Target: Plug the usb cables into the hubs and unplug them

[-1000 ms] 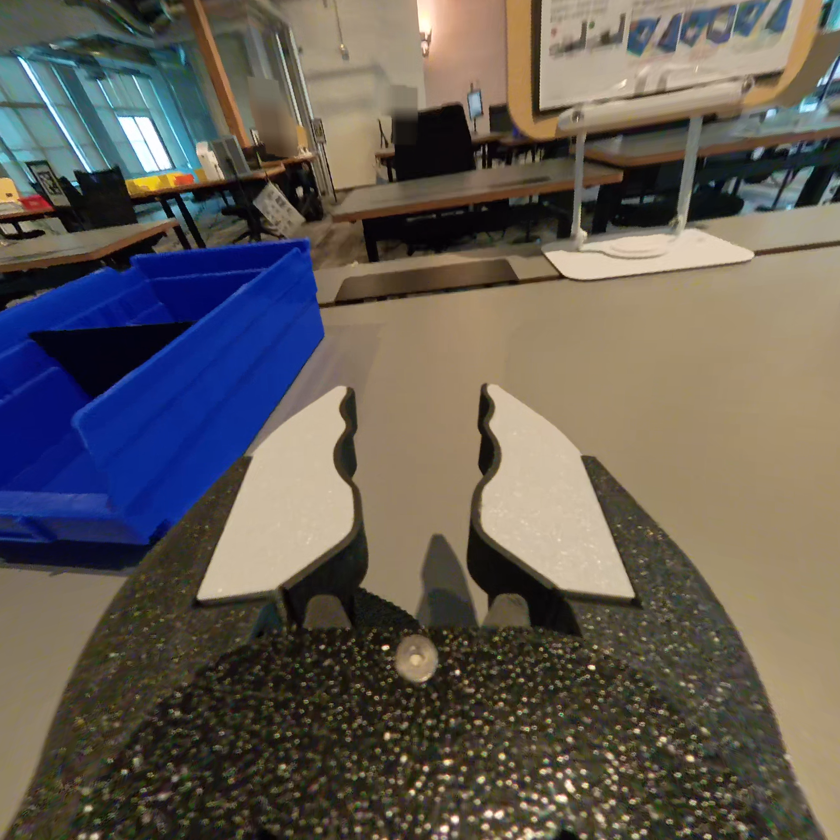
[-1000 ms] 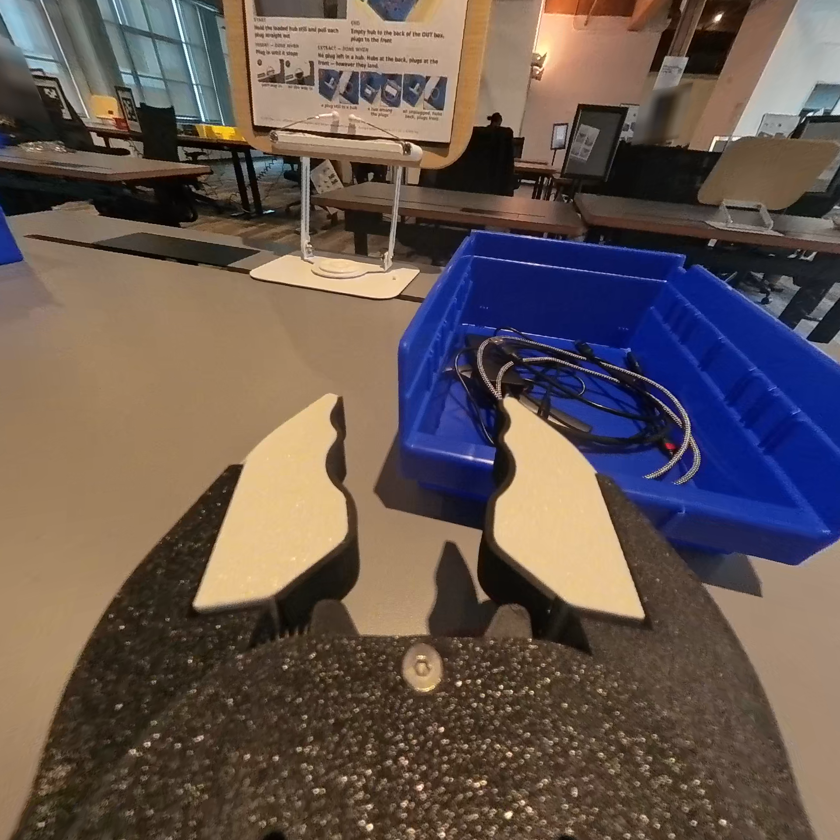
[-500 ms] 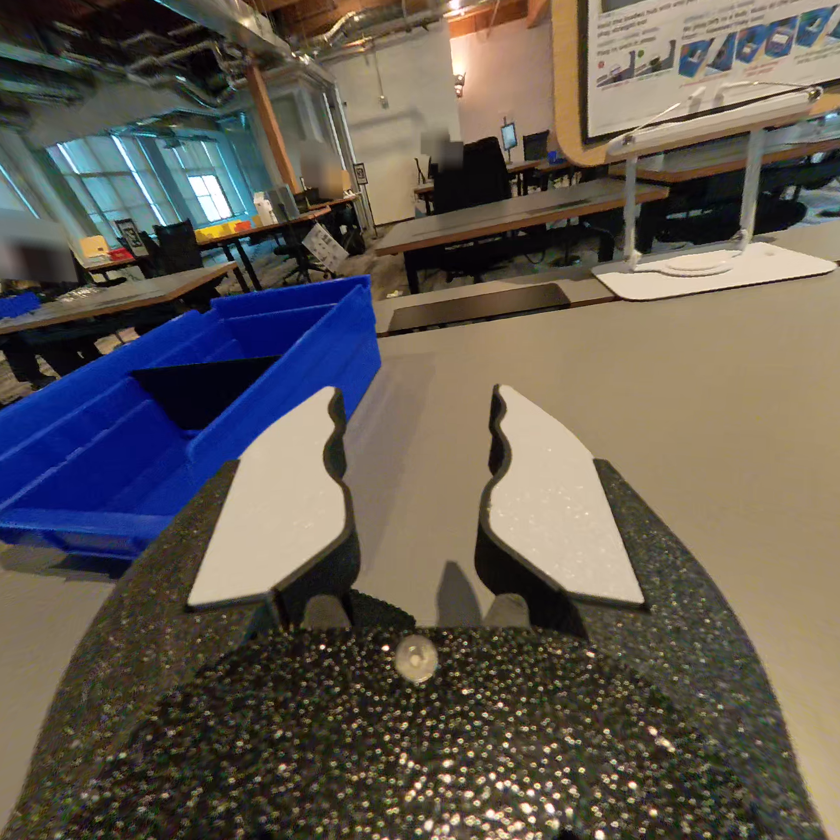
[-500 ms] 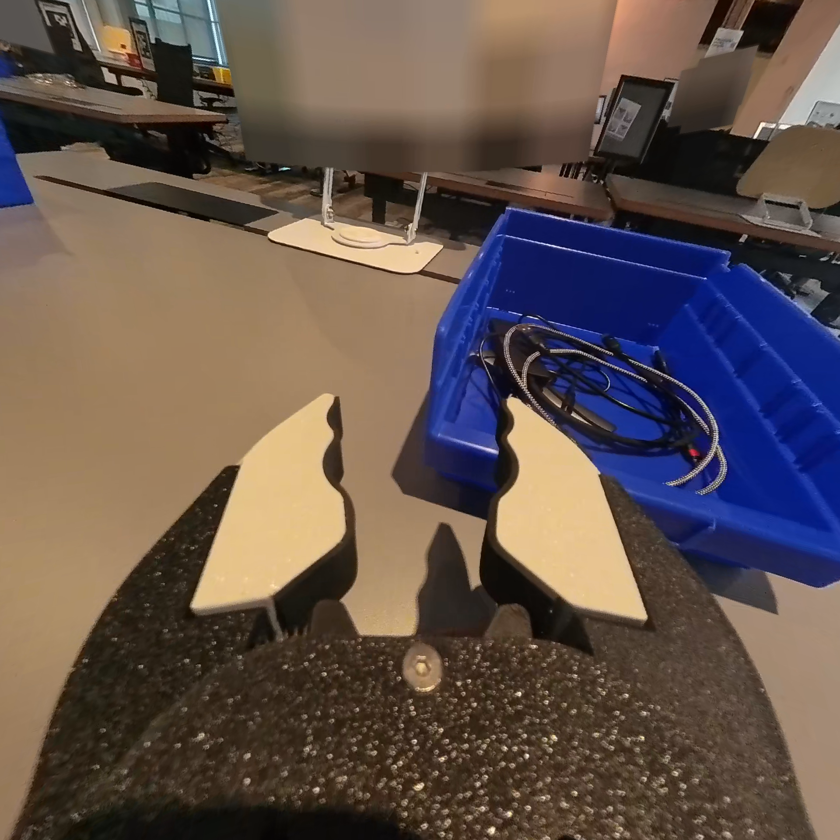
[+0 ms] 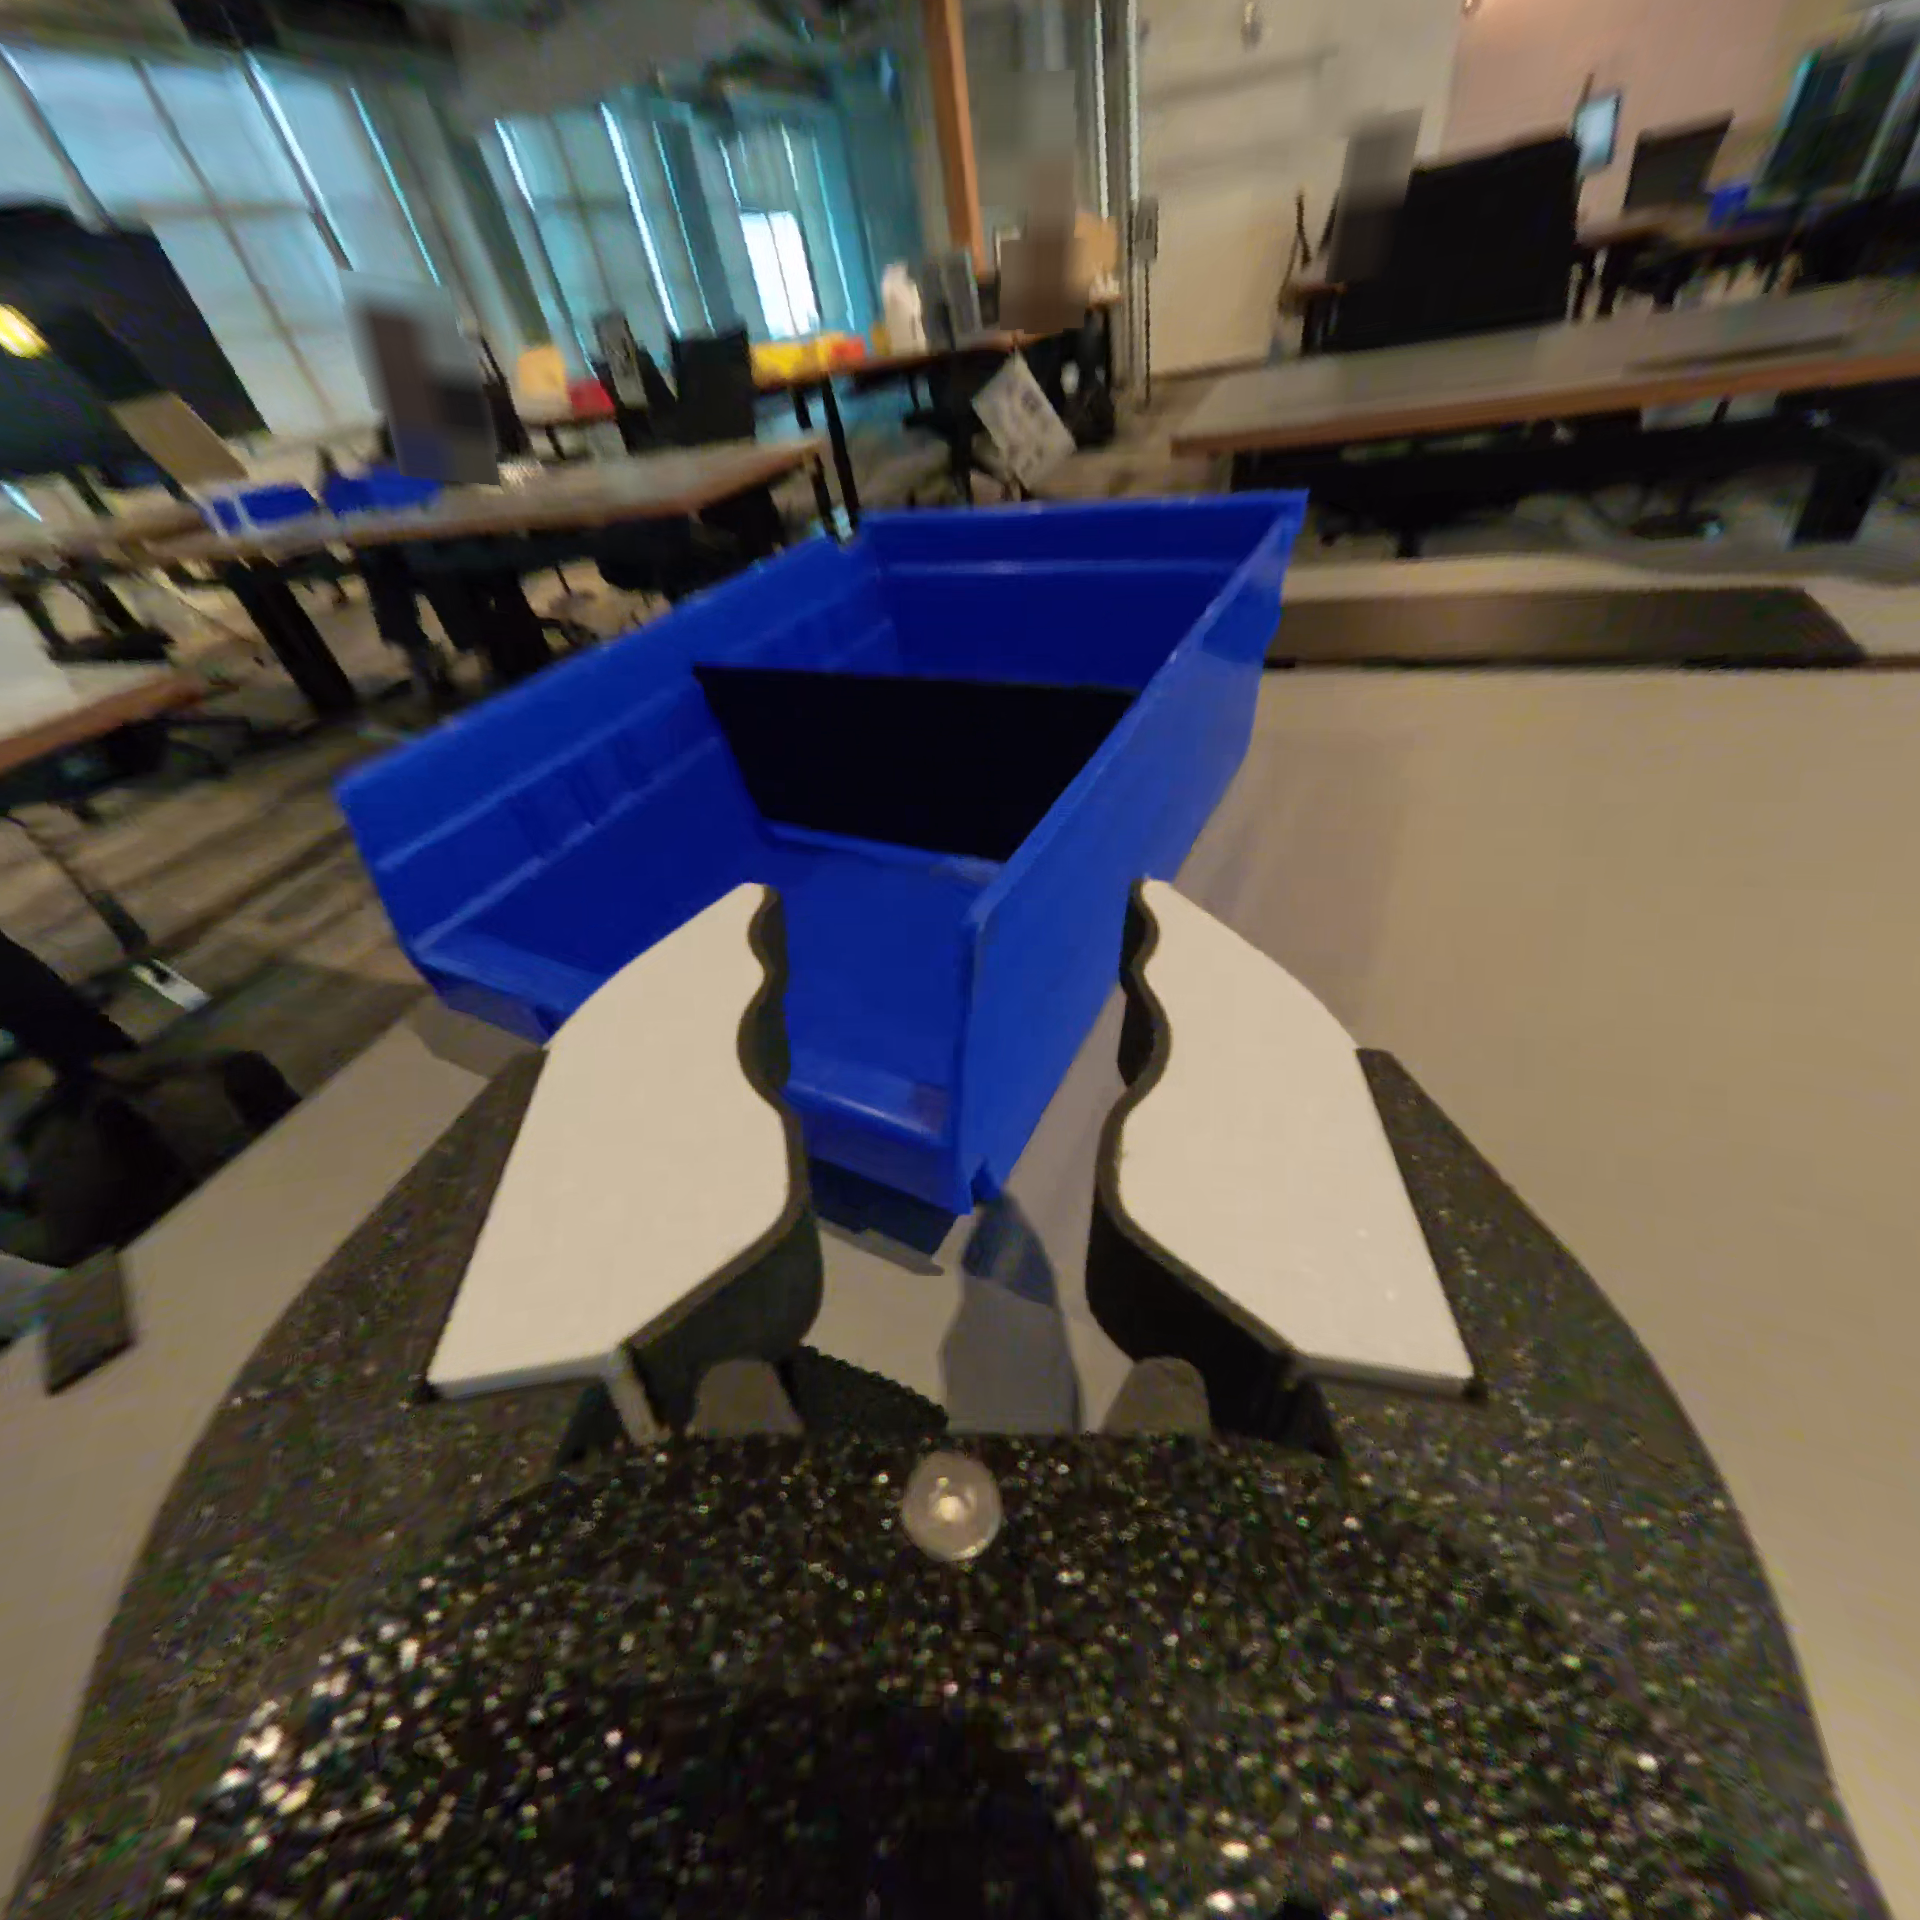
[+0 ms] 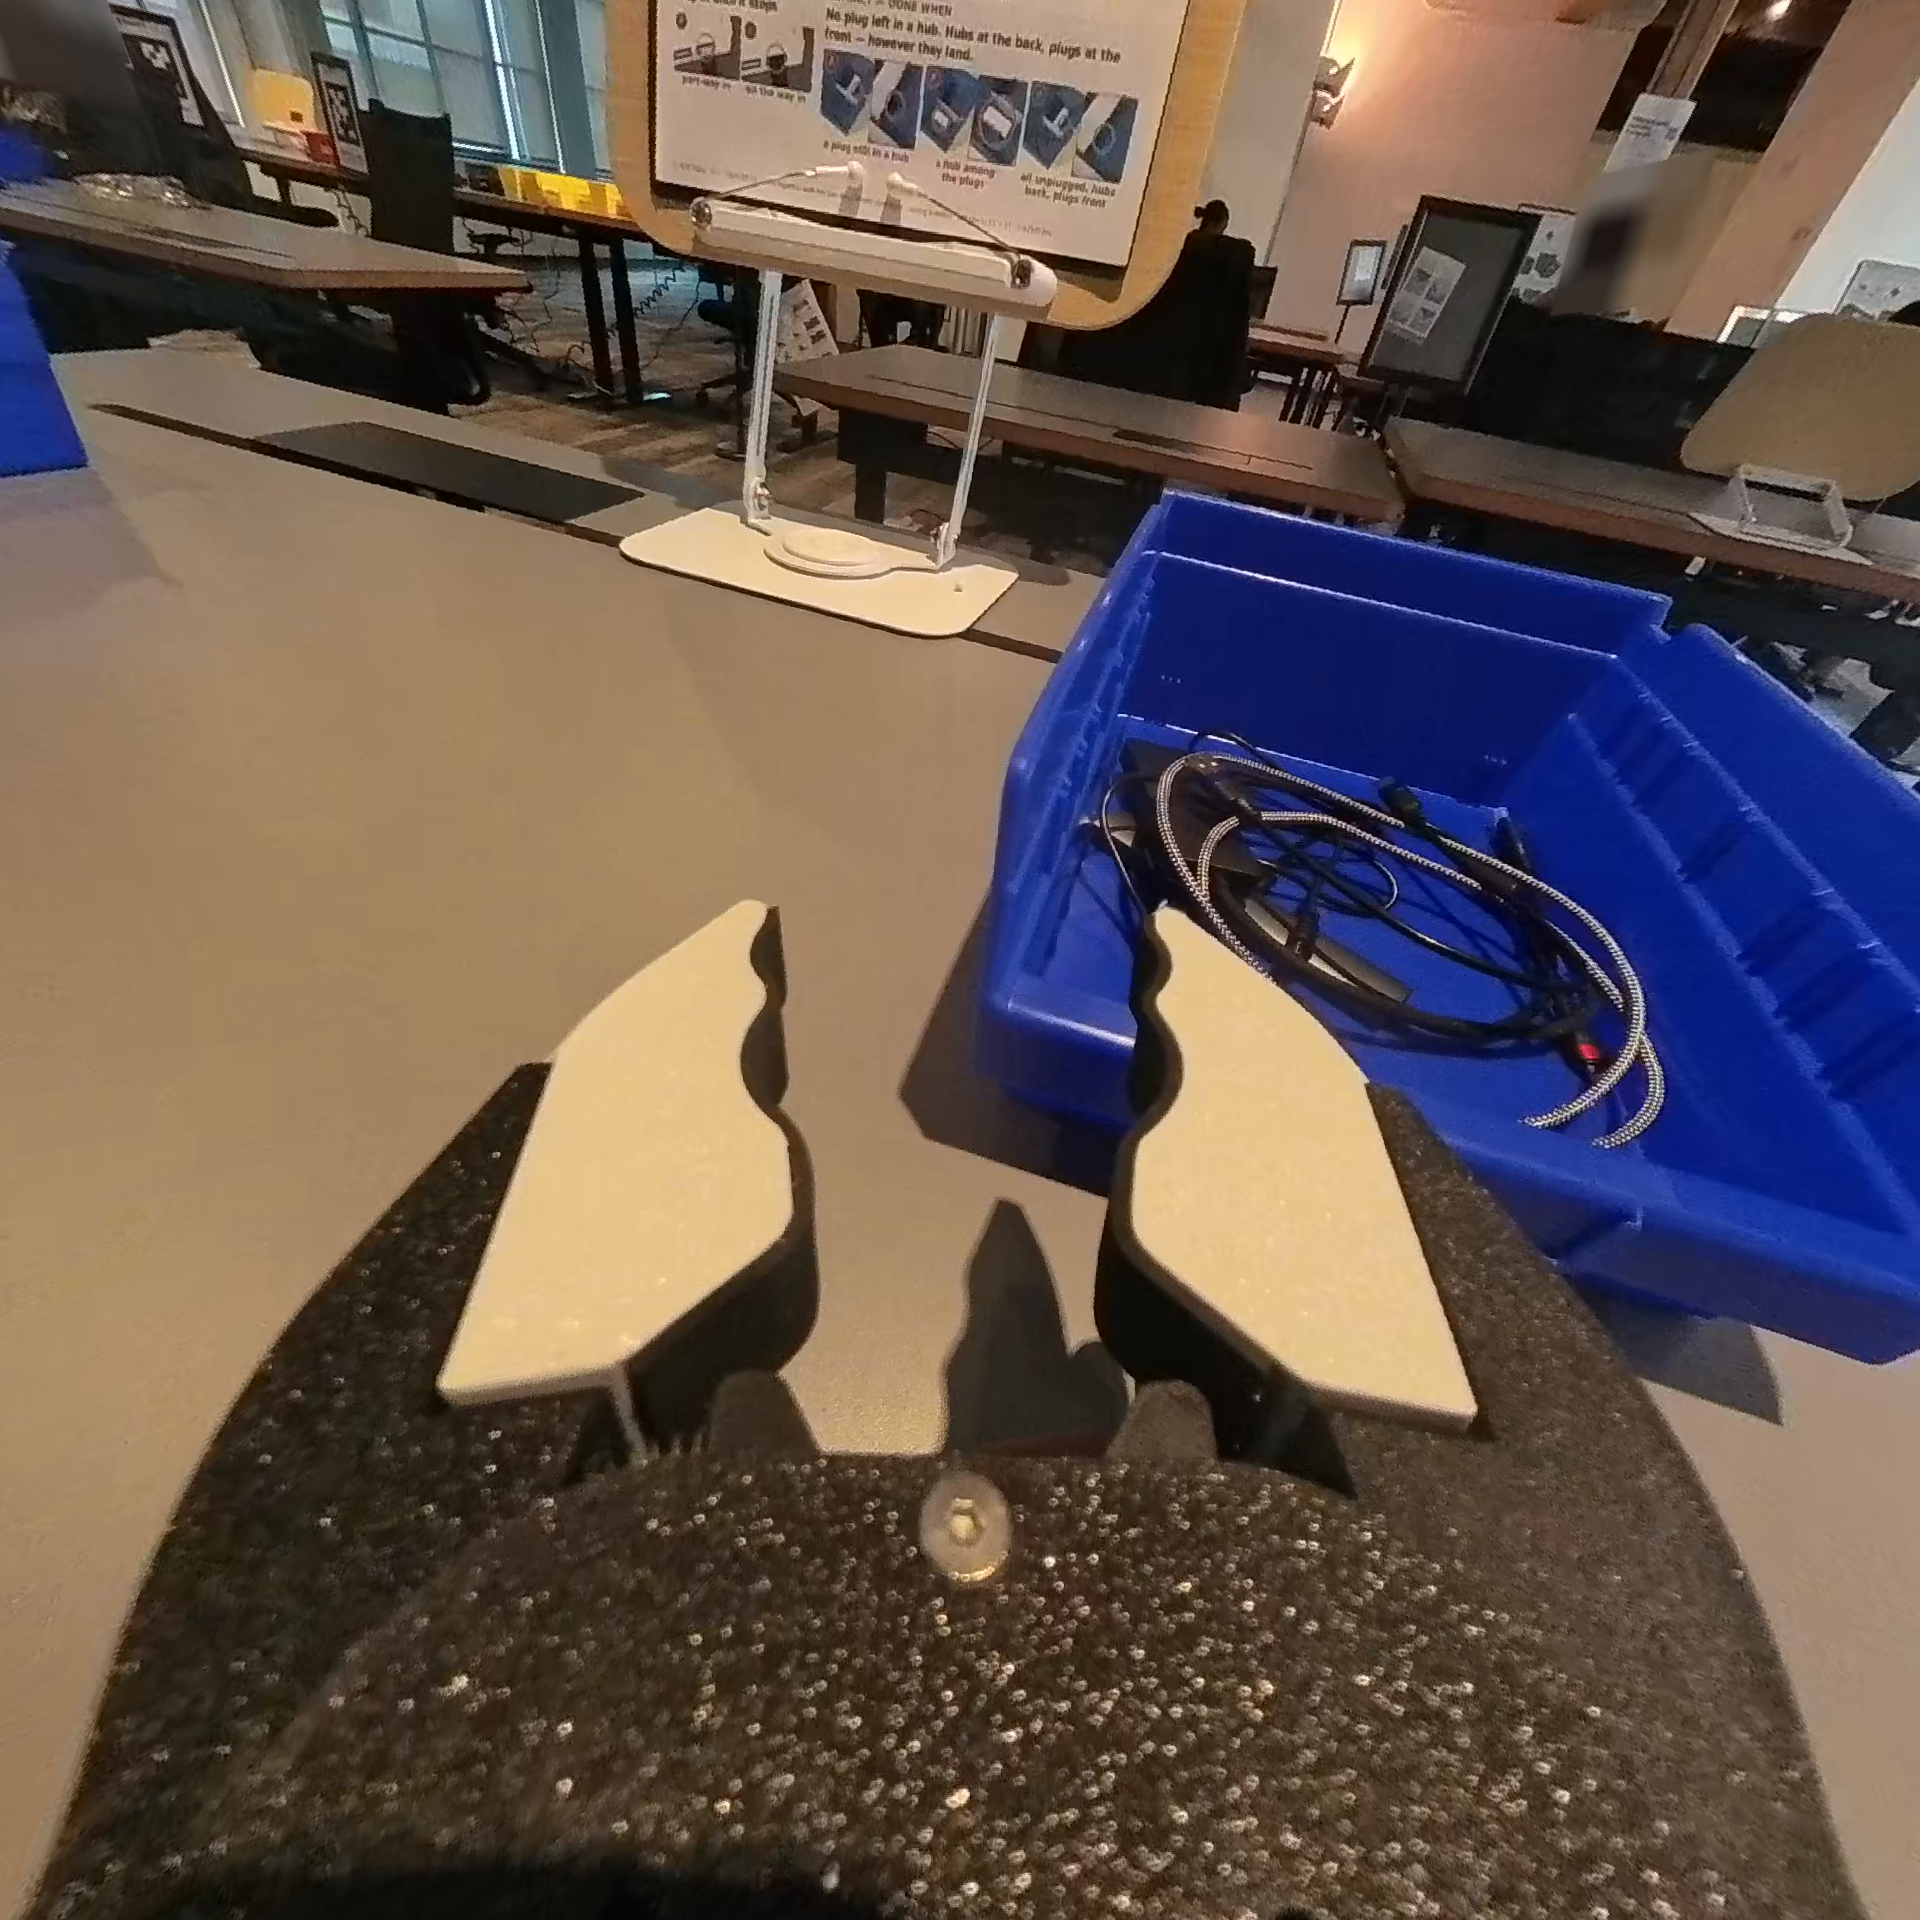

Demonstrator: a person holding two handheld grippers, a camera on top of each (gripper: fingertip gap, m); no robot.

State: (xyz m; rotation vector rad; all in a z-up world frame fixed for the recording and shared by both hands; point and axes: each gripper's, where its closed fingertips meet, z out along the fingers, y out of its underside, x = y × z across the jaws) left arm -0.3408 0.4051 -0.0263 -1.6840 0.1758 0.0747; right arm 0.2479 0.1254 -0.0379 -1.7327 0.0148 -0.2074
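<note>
In the right wrist view a blue bin [image 6: 1766, 1226] on the grey table holds a tangle of black and braided USB cables [image 6: 1382, 904] over a dark flat hub [image 6: 1299, 935]. My right gripper [image 6: 961, 914] is open and empty, just left of that bin's near corner. In the left wrist view a second blue bin [image 5: 1049, 997] with a black divider [image 5: 914, 758] stands straight ahead; its floor is hidden. My left gripper [image 5: 951, 899] is open and empty, pointing at this bin's near corner.
A white stand [image 6: 831, 561] with a light bar and an instruction board [image 6: 894, 94] sits at the table's far edge. A dark inset panel [image 6: 447, 478] lies in the grey table [image 6: 364, 831]. Other desks and chairs stand beyond. The grippers' ends are close to 65 cm from one another.
My left gripper has swung left, so the divided blue bin moved from the left side to straight ahead. My right gripper shifted only slightly. Both stay open.
</note>
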